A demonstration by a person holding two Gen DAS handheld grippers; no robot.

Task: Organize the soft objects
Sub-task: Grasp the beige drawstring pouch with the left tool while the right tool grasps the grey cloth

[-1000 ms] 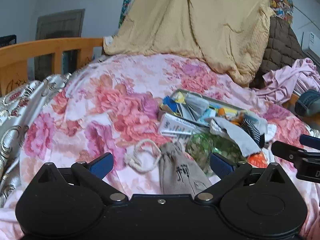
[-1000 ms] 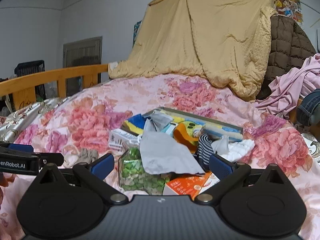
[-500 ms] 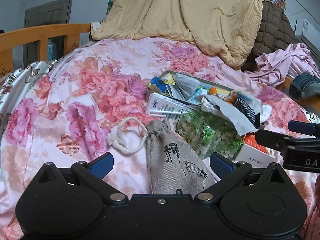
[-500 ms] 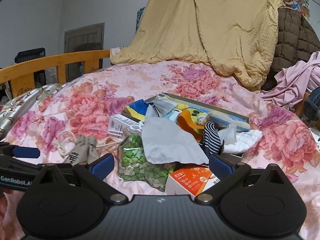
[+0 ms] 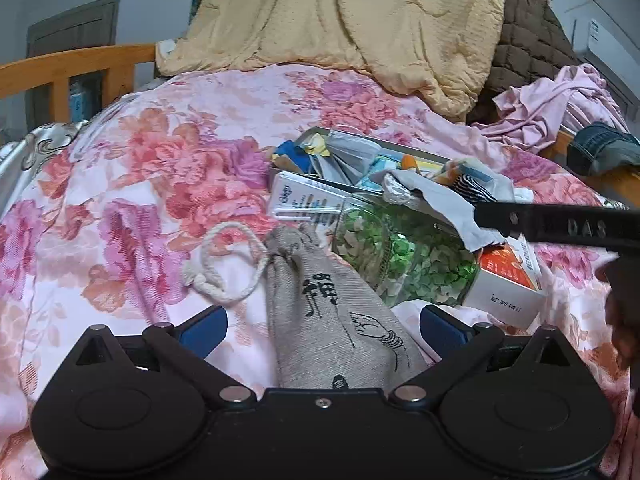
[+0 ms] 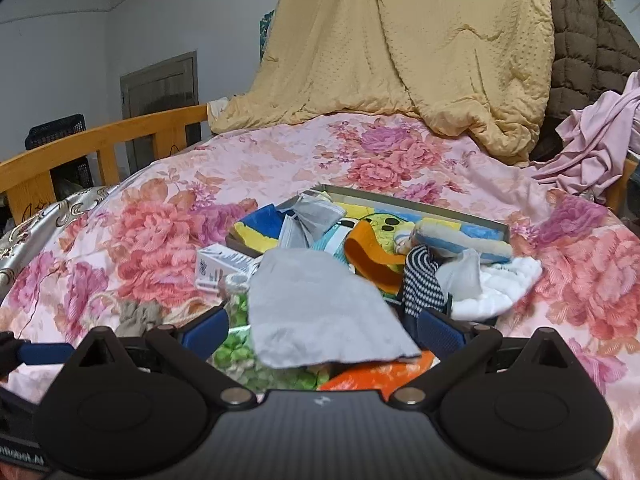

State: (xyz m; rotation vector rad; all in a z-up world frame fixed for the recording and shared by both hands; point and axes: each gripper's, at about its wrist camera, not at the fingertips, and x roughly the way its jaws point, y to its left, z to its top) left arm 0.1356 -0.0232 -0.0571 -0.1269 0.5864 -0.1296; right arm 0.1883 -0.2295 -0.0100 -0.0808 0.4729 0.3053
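Note:
A grey drawstring pouch (image 5: 332, 320) with black print lies on the floral bedspread, between the spread blue fingers of my left gripper (image 5: 322, 326), which is open. A flat grey cloth (image 6: 320, 308) drapes over a jar of green bits (image 5: 400, 252). My right gripper (image 6: 323, 330) is open just above that cloth. A metal tray (image 6: 420, 204) behind holds a striped sock (image 6: 424, 284), an orange plush piece (image 6: 368, 256) and other soft items. In the left wrist view the right gripper's black finger (image 5: 560, 226) reaches in over the cloth.
A white box (image 5: 304, 200) and an orange-and-white box (image 5: 508, 268) lie by the jar. White fluffy fabric (image 6: 500, 284) sits right of the sock. A yellow quilt (image 6: 420, 60) and pink clothes (image 6: 592, 148) pile up at the back; a wooden bed rail (image 6: 100, 140) runs along the left.
Both grippers have moved forward and down. The pouch now lies between the left fingers, and the right gripper has come close over the grey cloth.

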